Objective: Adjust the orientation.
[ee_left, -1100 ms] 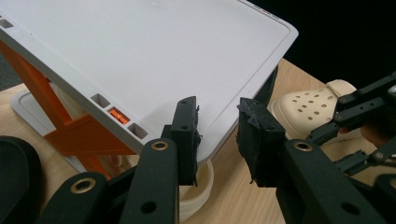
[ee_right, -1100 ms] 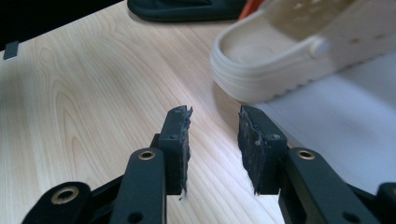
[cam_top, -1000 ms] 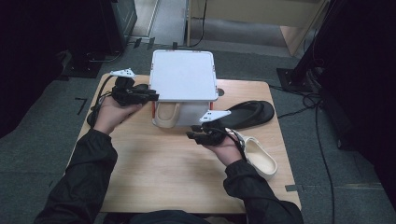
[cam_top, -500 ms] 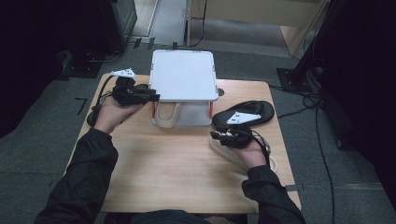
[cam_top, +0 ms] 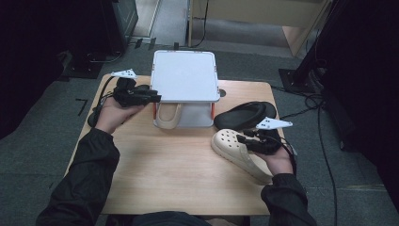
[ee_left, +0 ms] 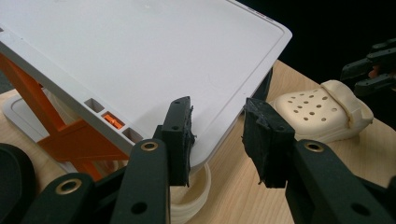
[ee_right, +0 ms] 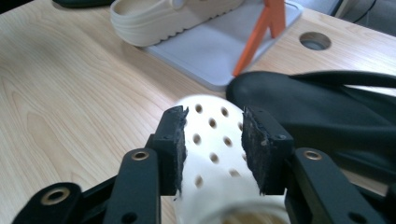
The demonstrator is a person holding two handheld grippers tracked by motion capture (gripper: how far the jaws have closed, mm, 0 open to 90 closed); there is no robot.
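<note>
We see a cream clog (cam_top: pixel 167 115) tucked under the white rack (cam_top: pixel 184 75) near the far edge of the tabletop (cam_top: pixel 155 174), mostly hidden by the rack's top shelf; only its rounded end shows. Around the wooden tabletop lie grey carpet, cables and dark furniture, hard to make out. Our left gripper (cam_top: pixel 154 99) sits by the rack's left side, jaws spread, pinching nothing. Our right gripper (cam_top: pixel 241 139), near the right edge, has just been opening its jaws; they stand apart just over a second cream clog (cam_top: pixel 235 149) lying beside a black shoe (cam_top: pixel 244 115); we cannot tell whether they touch it.
</note>
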